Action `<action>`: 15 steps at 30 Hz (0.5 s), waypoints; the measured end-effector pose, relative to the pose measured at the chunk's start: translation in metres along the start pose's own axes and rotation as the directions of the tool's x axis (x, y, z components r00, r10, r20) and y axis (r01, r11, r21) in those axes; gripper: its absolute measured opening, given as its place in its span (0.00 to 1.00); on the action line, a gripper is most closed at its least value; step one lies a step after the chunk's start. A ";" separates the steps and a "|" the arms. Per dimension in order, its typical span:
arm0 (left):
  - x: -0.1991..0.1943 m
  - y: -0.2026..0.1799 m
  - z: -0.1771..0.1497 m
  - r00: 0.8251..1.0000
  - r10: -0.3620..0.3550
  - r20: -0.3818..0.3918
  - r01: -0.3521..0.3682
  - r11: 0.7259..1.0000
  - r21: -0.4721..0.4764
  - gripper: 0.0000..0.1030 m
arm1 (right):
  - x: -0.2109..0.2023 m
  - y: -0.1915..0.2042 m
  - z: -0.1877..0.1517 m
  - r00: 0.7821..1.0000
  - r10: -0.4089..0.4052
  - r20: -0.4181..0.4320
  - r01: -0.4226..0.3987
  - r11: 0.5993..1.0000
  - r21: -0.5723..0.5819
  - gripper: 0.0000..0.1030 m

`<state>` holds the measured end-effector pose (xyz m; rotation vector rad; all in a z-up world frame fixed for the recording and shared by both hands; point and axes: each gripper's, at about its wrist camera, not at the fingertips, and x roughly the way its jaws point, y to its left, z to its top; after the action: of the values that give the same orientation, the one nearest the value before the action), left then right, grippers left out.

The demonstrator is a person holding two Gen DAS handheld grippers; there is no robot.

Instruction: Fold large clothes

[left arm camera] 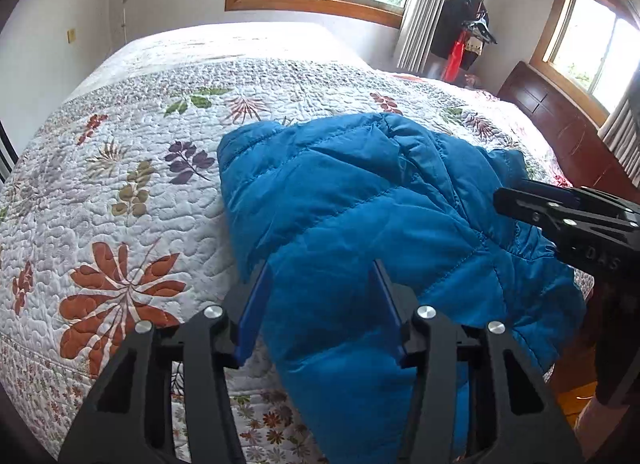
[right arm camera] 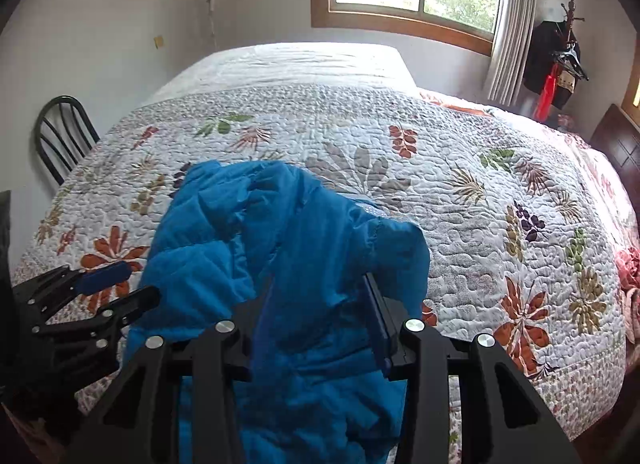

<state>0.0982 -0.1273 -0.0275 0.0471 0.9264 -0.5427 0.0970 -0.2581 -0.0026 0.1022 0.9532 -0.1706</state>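
Observation:
A blue quilted puffer jacket (left arm camera: 372, 219) lies crumpled on the near edge of the bed and hangs partly over it. It also shows in the right wrist view (right arm camera: 280, 248). My left gripper (left arm camera: 322, 268) is open, its blue-padded fingers spread just above the jacket's near part. My right gripper (right arm camera: 318, 284) is open too, its fingers spread over the jacket's right part. The right gripper shows at the right edge of the left wrist view (left arm camera: 560, 215), and the left gripper shows at the left of the right wrist view (right arm camera: 108, 288).
The bed carries a white floral quilt (left arm camera: 132, 191), also seen in the right wrist view (right arm camera: 500, 199). A dark wooden footboard (left arm camera: 560, 123) stands right. A black chair (right arm camera: 60, 135) stands left of the bed. A coat rack (right arm camera: 560, 59) stands by the window.

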 end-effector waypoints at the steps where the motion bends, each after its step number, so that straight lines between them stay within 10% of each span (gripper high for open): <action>1: 0.006 0.002 0.000 1.000 -0.010 -0.016 0.010 1.000 -0.006 0.48 | 0.010 -0.008 0.000 1.000 0.006 -0.021 -0.006 1.000 0.023 0.38; 15: 0.029 0.005 0.000 0.998 -0.048 -0.049 0.049 0.998 0.024 0.50 | 0.052 -0.054 -0.035 0.996 0.079 -0.044 -0.070 0.980 0.186 0.28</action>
<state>0.1144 -0.1357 -0.0503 0.0603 0.9698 -0.6005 0.0880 -0.3104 -0.0661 0.3137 0.9821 -0.1873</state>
